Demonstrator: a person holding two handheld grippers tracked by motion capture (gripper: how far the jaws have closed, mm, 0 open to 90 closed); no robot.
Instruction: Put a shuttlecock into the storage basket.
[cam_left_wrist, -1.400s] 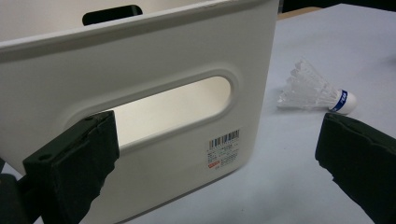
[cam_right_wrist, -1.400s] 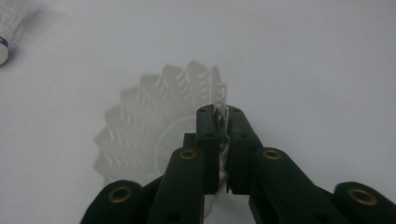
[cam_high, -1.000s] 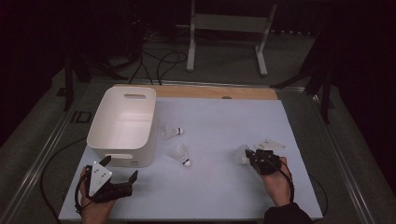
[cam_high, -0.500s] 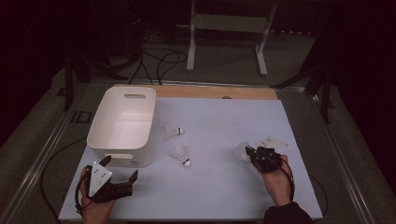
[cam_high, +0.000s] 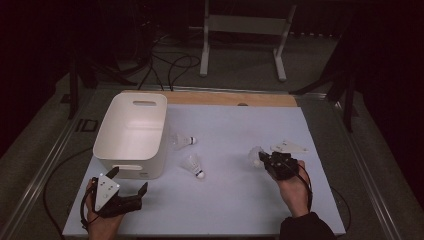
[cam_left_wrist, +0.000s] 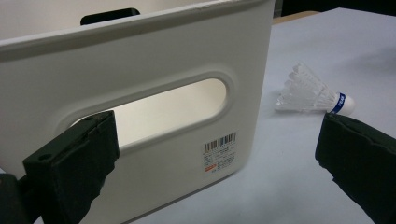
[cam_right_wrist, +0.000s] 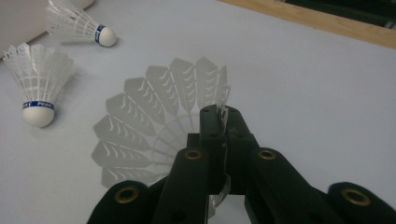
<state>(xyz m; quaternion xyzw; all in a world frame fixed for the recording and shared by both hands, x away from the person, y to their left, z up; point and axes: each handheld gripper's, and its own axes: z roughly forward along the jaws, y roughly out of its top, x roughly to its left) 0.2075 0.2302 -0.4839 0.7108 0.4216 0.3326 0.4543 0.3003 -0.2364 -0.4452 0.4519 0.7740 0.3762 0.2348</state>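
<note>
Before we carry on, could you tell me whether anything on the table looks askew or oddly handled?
Mostly tidy. Two shuttlecocks lie tipped on their sides beside the white bin. The right gripper pinches a third shuttlecock by the thin feather rim of its skirt, which might bend there.

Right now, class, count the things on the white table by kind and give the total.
Shuttlecocks: 3, two lying loose, one pinched in the right gripper
White bins: 1
Total: 4
</note>
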